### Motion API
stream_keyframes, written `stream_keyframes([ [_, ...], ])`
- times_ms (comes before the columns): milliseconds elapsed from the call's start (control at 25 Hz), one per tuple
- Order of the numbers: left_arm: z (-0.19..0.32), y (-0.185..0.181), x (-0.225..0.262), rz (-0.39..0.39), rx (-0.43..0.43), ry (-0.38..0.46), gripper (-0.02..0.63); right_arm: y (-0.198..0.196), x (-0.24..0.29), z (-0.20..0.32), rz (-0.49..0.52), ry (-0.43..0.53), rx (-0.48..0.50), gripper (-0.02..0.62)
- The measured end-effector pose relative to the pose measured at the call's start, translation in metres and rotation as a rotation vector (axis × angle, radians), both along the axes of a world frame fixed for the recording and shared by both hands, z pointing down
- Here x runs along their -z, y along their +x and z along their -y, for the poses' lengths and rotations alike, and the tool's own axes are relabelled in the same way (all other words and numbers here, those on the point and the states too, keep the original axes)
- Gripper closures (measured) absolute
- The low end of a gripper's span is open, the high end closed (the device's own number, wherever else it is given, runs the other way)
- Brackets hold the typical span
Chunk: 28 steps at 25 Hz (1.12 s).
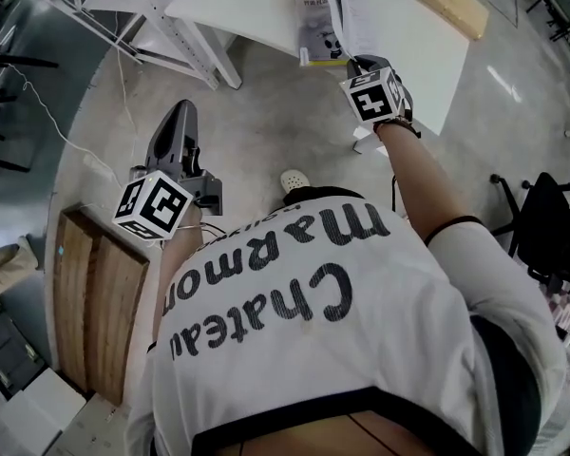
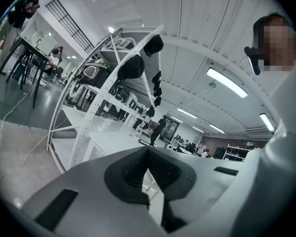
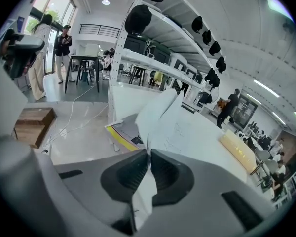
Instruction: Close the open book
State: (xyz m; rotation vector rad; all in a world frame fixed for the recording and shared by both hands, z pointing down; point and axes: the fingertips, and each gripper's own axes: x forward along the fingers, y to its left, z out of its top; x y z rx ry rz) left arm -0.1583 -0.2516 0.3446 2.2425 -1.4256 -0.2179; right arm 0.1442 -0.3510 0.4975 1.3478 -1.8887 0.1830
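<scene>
Grey concrete floor (image 1: pixel 266 112) fills the head view, workshop hall around it. Nearest, at 6 o'clock, the person's white printed shirt (image 1: pixel 342 331). At 8 o'clock, a wooden bench (image 1: pixel 95 302) on the floor. A white shoe (image 1: pixel 293 180) shows just above the shirt.

Left gripper (image 1: pixel 183 108) at 10 o'clock, over bare floor, well apart from the book. Its own view shows the left gripper (image 2: pixel 149 153) with pads pressed together, nothing between them.

Right gripper (image 1: pixel 357 63) at 1 o'clock, arm stretched out to the white table (image 1: pixel 408 55). In its own view the right gripper (image 3: pixel 149 158) is pinched tight on a white page (image 3: pixel 158 112); the sheet runs down through the pads and rises curled above them.

Book (image 1: pixel 315 27) lies open at 12 o'clock at the table's near edge, just left of the right gripper, with the page (image 1: pixel 347 12) lifted off it. In the right gripper view the book (image 3: pixel 119 131) shows a yellow-edged cover at 10 o'clock of the jaws.

Further on the table, at 1 o'clock, a wooden block (image 1: pixel 451 3), apart from the book. Beyond, a white rack (image 3: pixel 153 33) with dark rounded items on its shelves; people far back, too small to detail.
</scene>
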Motion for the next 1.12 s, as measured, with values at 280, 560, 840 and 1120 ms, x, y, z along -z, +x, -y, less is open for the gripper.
stream_keyframes([
  [280, 0.004, 0.003, -0.004, -0.003, -0.007, -0.006, 0.583, 0.005, 0.001, 0.001, 0.070, 0.004, -0.061, 0.552],
  [560, 0.005, -0.001, -0.007, -0.008, -0.003, -0.013, 0.583, 0.006, 0.001, 0.002, 0.072, 0.009, -0.082, 0.551],
  [840, 0.006, -0.003, -0.008, -0.010, -0.003, -0.013, 0.583, 0.018, -0.002, 0.005, 0.094, 0.005, -0.131, 0.463],
  [1120, 0.006, -0.003, -0.008, -0.013, -0.007, -0.020, 0.583, 0.021, -0.006, 0.005, 0.104, -0.013, -0.157, 0.448],
])
